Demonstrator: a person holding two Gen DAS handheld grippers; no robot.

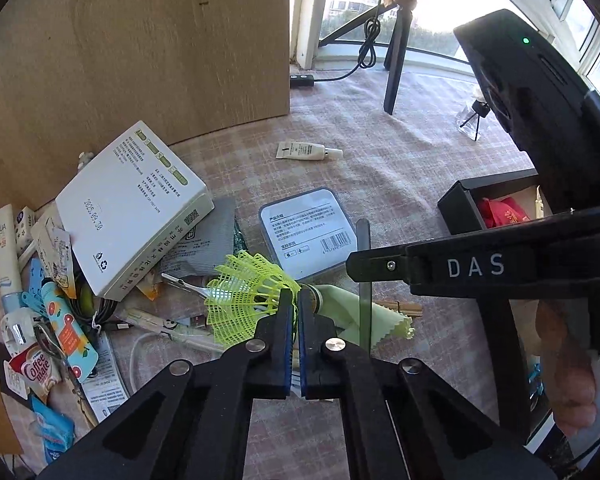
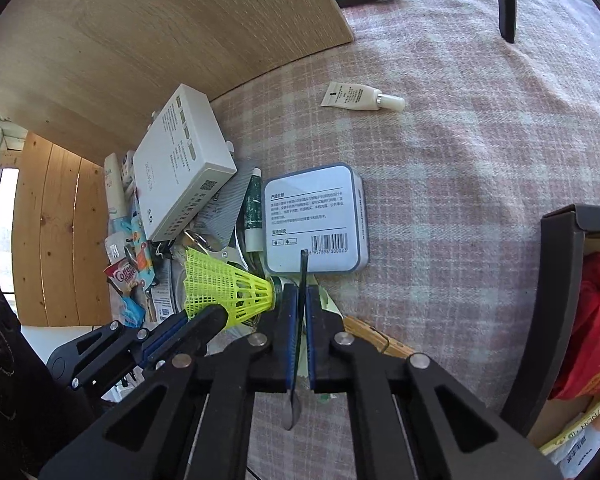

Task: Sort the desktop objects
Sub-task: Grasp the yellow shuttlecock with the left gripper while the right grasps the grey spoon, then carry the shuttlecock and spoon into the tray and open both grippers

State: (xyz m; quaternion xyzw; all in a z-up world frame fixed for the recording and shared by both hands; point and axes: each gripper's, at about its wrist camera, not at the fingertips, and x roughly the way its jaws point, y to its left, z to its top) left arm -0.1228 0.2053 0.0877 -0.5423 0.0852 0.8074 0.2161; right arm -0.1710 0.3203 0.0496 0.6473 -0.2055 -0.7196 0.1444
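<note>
Both grippers are pointed steeply downward; the left gripper (image 1: 296,300) and right gripper (image 2: 300,300) are held with jaws closed.

"DAS" is being shown on the right gripper (image 1: 476,266); "Coffee mate" on a sachet (image 1: 36,372); "2025.09.30" on a white box (image 1: 134,208).

A yellow mesh shuttlecock (image 1: 244,296) lies on its side at the edge of the clutter, cork toward a pale green cloth (image 1: 364,316). A thin grey file (image 2: 300,320) stands tilted, its tip before a grey tin (image 2: 314,220).
</note>
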